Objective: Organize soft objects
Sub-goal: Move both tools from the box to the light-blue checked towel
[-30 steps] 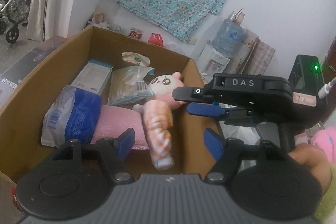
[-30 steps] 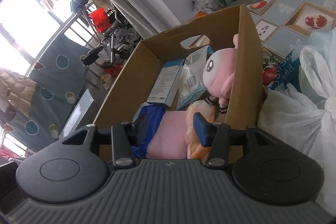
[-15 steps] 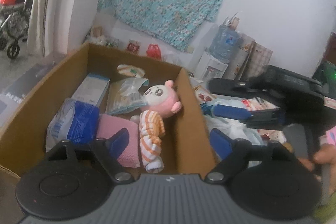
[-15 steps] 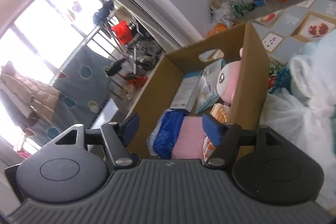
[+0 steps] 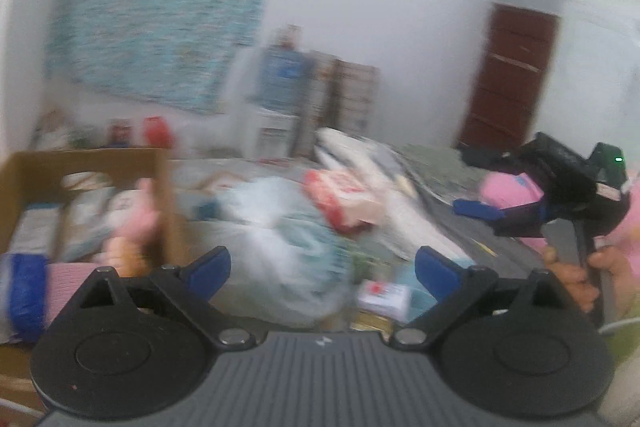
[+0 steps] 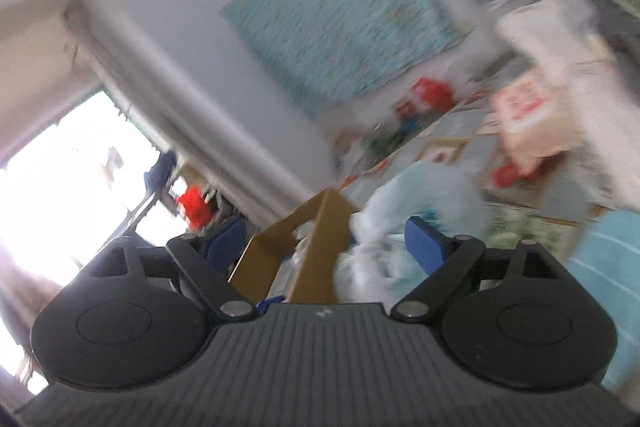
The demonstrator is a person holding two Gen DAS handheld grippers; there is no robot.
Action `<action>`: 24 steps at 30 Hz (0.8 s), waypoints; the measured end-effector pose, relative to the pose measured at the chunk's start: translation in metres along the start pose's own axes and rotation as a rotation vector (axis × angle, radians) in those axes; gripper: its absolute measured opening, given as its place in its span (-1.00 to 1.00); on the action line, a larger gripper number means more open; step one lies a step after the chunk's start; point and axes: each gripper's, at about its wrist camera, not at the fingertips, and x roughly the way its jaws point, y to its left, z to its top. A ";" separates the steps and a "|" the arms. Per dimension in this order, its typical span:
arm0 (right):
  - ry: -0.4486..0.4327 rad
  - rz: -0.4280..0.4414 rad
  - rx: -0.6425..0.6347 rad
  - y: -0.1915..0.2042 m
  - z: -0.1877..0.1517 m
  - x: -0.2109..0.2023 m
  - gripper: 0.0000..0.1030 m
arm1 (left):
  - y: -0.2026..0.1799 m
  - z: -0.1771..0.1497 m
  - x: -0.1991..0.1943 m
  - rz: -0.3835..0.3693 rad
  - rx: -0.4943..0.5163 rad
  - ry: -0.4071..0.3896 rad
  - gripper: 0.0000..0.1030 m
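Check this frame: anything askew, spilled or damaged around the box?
Nothing stands out. The cardboard box sits upright with the pink plush inside; bags lie piled beside it. Heavy blur hides detail.

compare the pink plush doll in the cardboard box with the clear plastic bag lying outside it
The pink plush doll sits inside the cardboard box, against its near wall; the clear plastic bag lies outside, beside that wall. The doll is opaque pink with an orange body; the bag is see-through and crinkled. The bag looks bulkier. Both look soft.

Cardboard box (image 5: 164, 195) cut off at left edge; contents blurred
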 end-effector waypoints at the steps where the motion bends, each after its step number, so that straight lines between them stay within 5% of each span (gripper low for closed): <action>1: -0.016 -0.020 0.019 -0.010 -0.008 -0.012 0.69 | -0.009 -0.002 0.006 -0.019 0.019 0.014 0.93; 11: -0.098 -0.183 0.122 -0.067 -0.066 -0.056 0.70 | -0.073 -0.036 0.069 -0.120 0.179 0.143 0.93; 18: -0.133 -0.286 0.143 -0.090 -0.076 -0.065 0.70 | -0.099 -0.060 0.114 -0.101 0.259 0.208 0.90; 24: -0.137 -0.351 0.148 -0.099 -0.081 -0.070 0.42 | -0.100 -0.066 0.145 -0.206 0.179 0.271 0.37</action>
